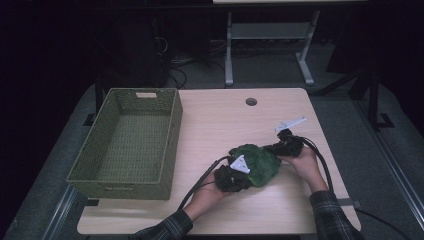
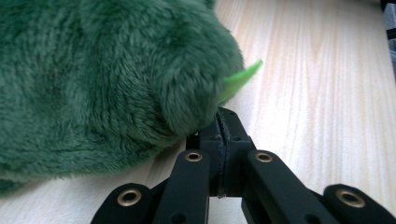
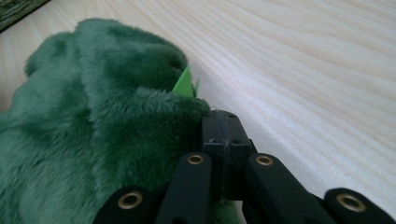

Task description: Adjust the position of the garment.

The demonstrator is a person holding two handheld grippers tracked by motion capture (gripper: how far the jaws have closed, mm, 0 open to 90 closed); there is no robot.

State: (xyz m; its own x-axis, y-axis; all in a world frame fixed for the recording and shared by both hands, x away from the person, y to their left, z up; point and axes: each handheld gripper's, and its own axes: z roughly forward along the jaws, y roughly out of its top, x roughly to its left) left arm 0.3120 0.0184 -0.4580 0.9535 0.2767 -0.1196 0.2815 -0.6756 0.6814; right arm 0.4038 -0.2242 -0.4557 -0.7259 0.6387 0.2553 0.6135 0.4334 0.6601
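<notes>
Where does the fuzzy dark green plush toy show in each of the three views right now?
High view: the fuzzy dark green plush toy lies right of centre on the pale wooden table, between both hands.
Left gripper view: upper left, against the shut jaws.
Right gripper view: left half, beside the shut jaws.
Shared landmark: the toy's bright green felt tab, seen from both grippers.

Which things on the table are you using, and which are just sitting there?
Being used:
- green plush toy
- left gripper, jaws shut at the toy's edge
- right gripper, jaws shut against the toy
- woven basket, empty beside the toy, probably where it goes

Just there:
- table
- round hole in the table
</notes>
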